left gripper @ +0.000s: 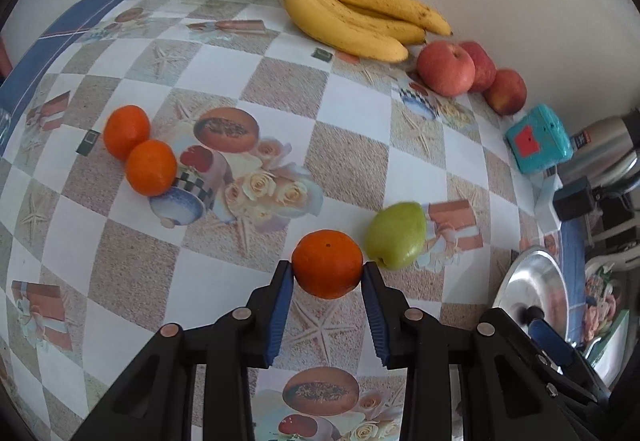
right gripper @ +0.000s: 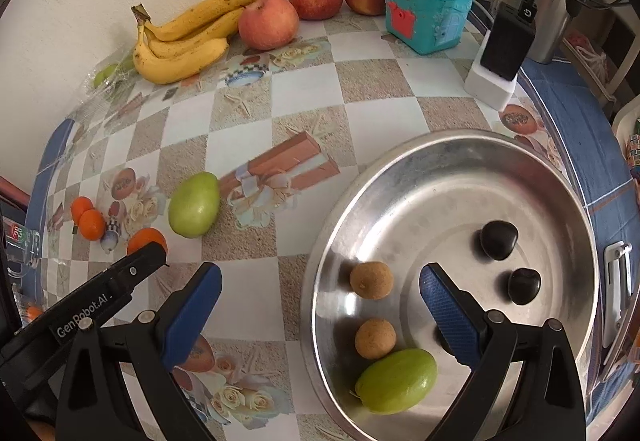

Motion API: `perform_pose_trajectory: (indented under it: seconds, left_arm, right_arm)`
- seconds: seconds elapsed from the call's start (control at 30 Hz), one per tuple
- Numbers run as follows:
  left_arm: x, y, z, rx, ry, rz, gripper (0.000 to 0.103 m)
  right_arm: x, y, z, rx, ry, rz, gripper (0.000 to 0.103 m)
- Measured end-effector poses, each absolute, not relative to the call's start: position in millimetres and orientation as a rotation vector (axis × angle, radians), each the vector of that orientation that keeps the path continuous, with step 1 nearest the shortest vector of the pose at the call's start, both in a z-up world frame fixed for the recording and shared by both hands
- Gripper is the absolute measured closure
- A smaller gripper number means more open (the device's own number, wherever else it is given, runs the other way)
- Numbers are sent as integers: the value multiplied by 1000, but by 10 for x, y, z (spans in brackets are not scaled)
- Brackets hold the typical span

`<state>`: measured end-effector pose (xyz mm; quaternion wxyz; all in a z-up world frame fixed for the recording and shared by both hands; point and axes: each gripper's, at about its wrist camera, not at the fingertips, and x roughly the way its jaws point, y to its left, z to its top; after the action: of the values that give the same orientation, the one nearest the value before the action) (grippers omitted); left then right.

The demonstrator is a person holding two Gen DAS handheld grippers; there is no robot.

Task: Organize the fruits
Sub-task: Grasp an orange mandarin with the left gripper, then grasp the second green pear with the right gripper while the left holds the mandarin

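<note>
Holding: our left tongs (left gripper: pixel 328 273) tilt steeply down, pinching an orange (left gripper: pixel 327 263), its dimple facing up.
Waiting: our right tongs (right gripper: pixel 320 287) spread wide over the pan (right gripper: pixel 576 201).

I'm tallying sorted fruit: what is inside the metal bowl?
The metal bowl holds a green fruit, two tan round fruits, and two dark ones. The right gripper's finger covers part of the floor.

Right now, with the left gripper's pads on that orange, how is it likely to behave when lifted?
The orange looks round and smooth, so it may twist or slip between the left gripper pads, which meet it only at its two sides. It looks firm, probably not crushing. If released on the flat tablecloth, it would likely roll.
</note>
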<state>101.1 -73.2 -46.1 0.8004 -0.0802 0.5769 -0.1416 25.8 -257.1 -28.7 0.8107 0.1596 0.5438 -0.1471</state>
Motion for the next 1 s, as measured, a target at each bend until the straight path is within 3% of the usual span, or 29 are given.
perform_pose_trajectory:
  seconds: [0.53, 0.77, 0.93, 1.0]
  left_arm:
    - [1281, -199, -103, -301, 1091, -183, 65]
    - [1324, -183, -178, -318, 1108, -179, 65]
    - [1335, -225, -232, -318, 1120, -188, 65]
    - [1344, -232, -248, -318, 1123, -189, 65]
  right_arm:
    - [570, -2168, -247, 329, 1069, -173, 5]
    - [769, -2023, -357, 279, 1076, -150, 15]
    - [907, -1963, -472, 265, 1090, -149, 15]
    - [952, -1945, -514, 263, 1091, -146, 23]
